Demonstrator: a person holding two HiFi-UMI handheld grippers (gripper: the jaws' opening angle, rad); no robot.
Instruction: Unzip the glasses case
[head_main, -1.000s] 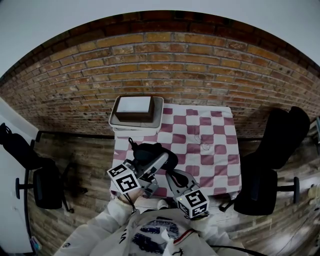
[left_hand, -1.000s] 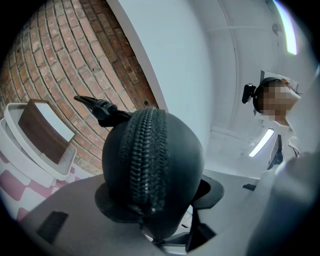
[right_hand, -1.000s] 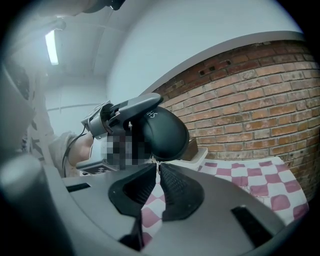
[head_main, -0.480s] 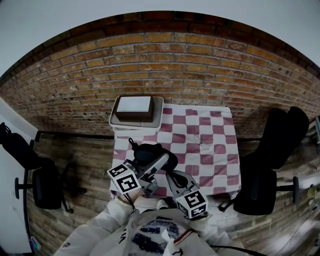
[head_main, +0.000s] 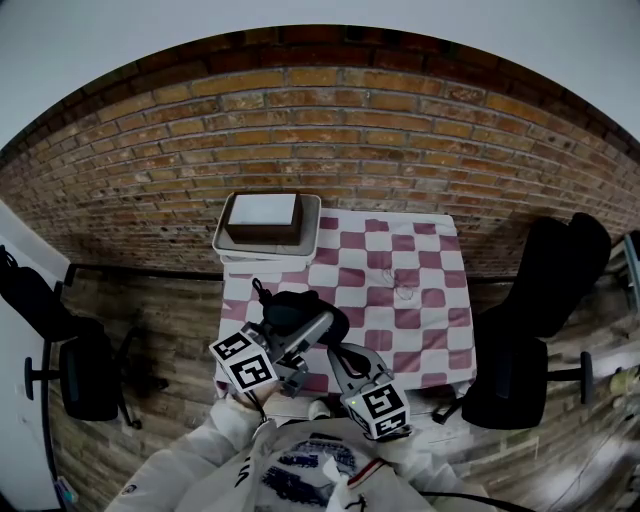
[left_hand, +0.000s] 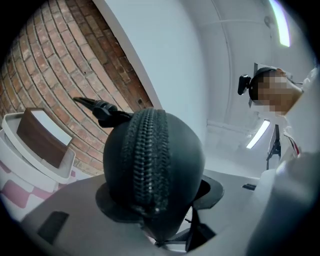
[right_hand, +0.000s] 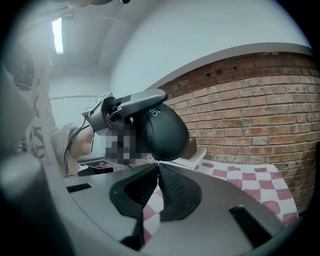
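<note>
The black glasses case (head_main: 296, 310) is held in the air over the table's near edge, with my left gripper (head_main: 306, 330) shut on it. In the left gripper view the case (left_hand: 172, 150) fills the space between the jaws, its closed zipper (left_hand: 147, 160) running down the middle. My right gripper (head_main: 336, 354) points up at the case from below right. Its jaws are shut, and the right gripper (right_hand: 158, 165) has its tips pinched together right at the lower edge of the case (right_hand: 167, 131), on what looks like the small zip pull. The pull itself is barely visible.
The table with a pink and white checked cloth (head_main: 420, 300) stands against a brick wall (head_main: 330, 130). A white tray with a brown box (head_main: 263, 220) sits at the table's back left corner. Black chairs stand to the right (head_main: 540, 330) and left (head_main: 85, 375).
Both grippers and the case keep the same pose; only the head view has shifted slightly.
</note>
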